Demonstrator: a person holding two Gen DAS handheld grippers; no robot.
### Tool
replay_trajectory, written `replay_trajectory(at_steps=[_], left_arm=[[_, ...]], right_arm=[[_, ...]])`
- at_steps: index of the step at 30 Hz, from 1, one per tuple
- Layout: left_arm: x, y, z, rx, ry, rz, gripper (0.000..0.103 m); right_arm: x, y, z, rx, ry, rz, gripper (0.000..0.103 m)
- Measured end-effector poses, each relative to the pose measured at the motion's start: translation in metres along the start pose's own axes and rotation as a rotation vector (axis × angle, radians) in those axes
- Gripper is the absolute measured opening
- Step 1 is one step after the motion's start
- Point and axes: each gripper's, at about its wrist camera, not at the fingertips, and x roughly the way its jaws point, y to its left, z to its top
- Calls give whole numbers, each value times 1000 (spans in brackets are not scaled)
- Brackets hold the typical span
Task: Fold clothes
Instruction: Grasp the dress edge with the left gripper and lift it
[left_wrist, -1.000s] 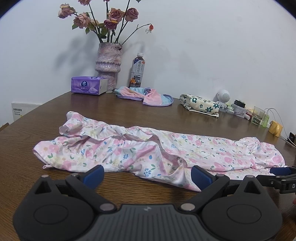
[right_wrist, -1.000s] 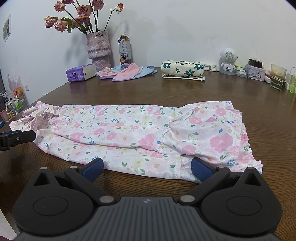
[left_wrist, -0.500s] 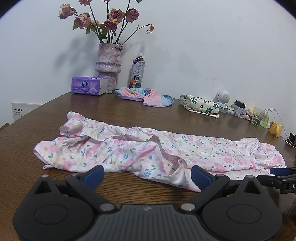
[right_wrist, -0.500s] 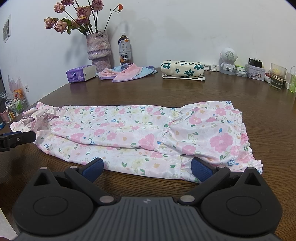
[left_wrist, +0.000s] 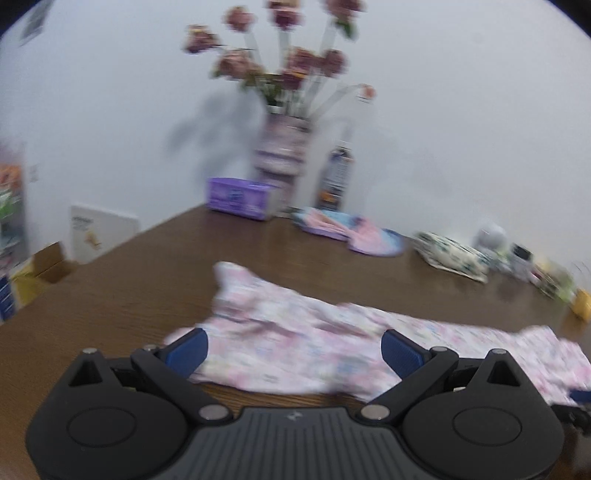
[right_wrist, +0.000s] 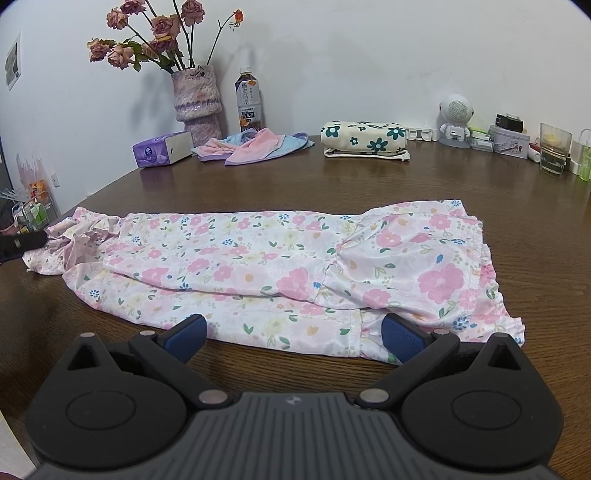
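Garment (right_wrist: 280, 266) sharp only rightward

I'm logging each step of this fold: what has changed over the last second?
The left hand-held gripper has swung left, blurring its view, and now sits at the floral garment's ruffled end, jaws open. That end looks more bunched. The right hand-held gripper stays open at the near hem; nothing is gripped yet.
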Motion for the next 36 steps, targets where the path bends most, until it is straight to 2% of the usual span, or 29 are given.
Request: replay_trajectory(at_steps=[4,9,10,15,17,18,21,23,26,30,32,36], left_arm=[[7,30,15,-42,3,58,100],[39,50,37,-59,81,-5,98],[47,52,40,-54,96,-18,95],[69,50,39,-28,146,-36,71],[78,49,37,-18,164,-40,51],[82,48,36,-13,173,-42,51],[93,46,34,2,195,-47,43],[91,43,33,13,189,-41,11],[90,38,31,30,179,-32,4],[86,30,30,64,162,-17,2],[81,17,34,150,139,6,2],[62,-23,45,386,72,58,2]], right_arm=[[0,1,0,-3,4,-7,103],[1,-2,2,12,4,-5,103],[1,-4,3,34,0,4,103],[2,-12,20,103,-27,18,103],[3,-16,28,111,-45,-12,103],[4,-19,32,125,-48,-24,103],[8,-28,38,173,-55,-47,103],[10,-33,39,199,-59,-51,103],[11,-36,38,213,-59,-55,103],[8,-39,37,226,-71,-49,103],[5,-42,36,232,-78,-46,103],[-2,-49,32,252,-89,-35,103]])
